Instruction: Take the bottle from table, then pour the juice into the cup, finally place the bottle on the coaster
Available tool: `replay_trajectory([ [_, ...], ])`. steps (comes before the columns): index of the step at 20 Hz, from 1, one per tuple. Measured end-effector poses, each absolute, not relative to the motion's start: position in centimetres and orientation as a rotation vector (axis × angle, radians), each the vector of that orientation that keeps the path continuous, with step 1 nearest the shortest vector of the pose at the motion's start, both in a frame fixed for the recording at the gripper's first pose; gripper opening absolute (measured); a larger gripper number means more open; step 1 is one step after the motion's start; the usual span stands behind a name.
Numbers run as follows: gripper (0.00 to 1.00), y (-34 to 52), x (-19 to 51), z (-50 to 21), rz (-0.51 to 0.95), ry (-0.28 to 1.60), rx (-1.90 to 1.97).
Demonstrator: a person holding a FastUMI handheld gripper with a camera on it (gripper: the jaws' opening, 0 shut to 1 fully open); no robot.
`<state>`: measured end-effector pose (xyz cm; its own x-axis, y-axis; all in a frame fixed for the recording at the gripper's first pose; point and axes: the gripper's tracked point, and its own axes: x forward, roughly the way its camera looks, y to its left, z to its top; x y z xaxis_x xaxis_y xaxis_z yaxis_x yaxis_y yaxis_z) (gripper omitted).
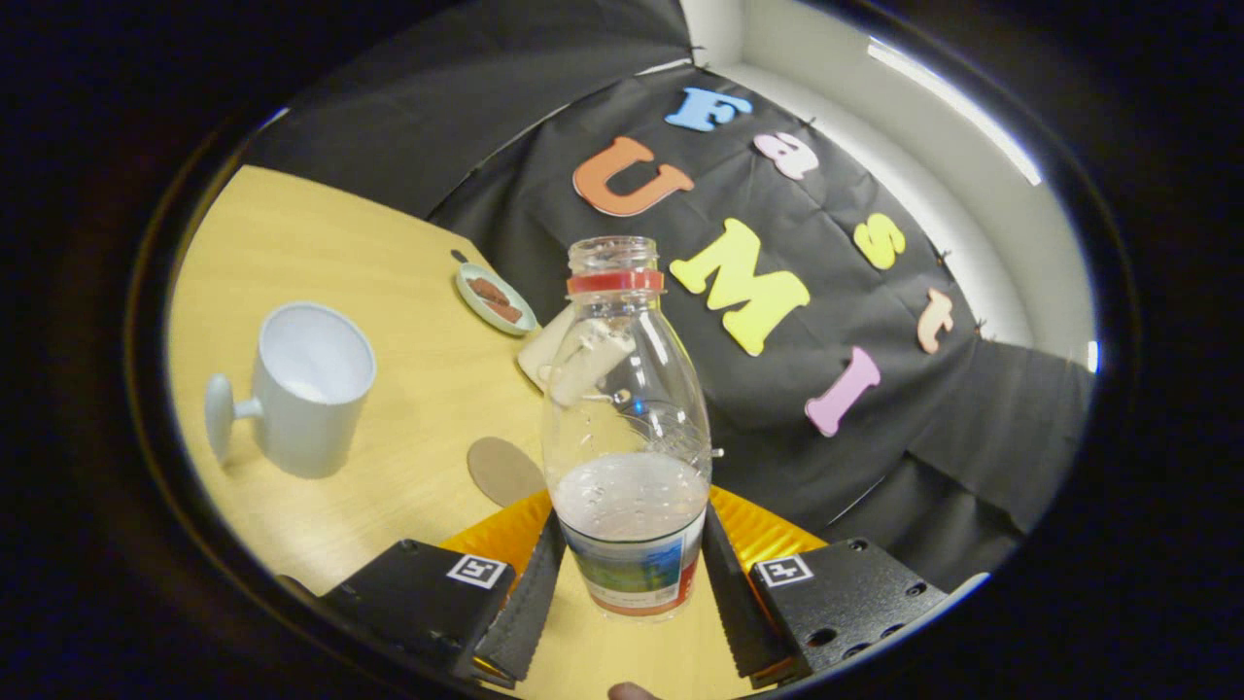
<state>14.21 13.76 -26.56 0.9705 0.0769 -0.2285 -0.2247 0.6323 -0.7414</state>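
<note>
The gripper (634,593) is clamped on the clear plastic bottle (627,428), both ribbed fingers (525,603) pressing its labelled base from either side. The bottle is uncapped, has a red neck ring, and holds a little pale liquid near the bottom. On the wooden table (408,389), a white mug (306,389) stands well to the left; a round tan coaster (503,470) lies just beside the bottle, and a small dish (496,298) sits beyond

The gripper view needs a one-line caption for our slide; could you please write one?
Tool shut on the uncapped bottle, cup and coaster beyond on the table.
</note>
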Motion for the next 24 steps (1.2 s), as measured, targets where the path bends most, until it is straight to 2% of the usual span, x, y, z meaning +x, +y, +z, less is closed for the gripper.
replay_trajectory([
  [10,0.78,15.2,13.1,-27.7,0.204,0.077,-1.262],
  [24,0.78,16.3,12.6,-26.9,0.222,-0.007,-1.506],
])
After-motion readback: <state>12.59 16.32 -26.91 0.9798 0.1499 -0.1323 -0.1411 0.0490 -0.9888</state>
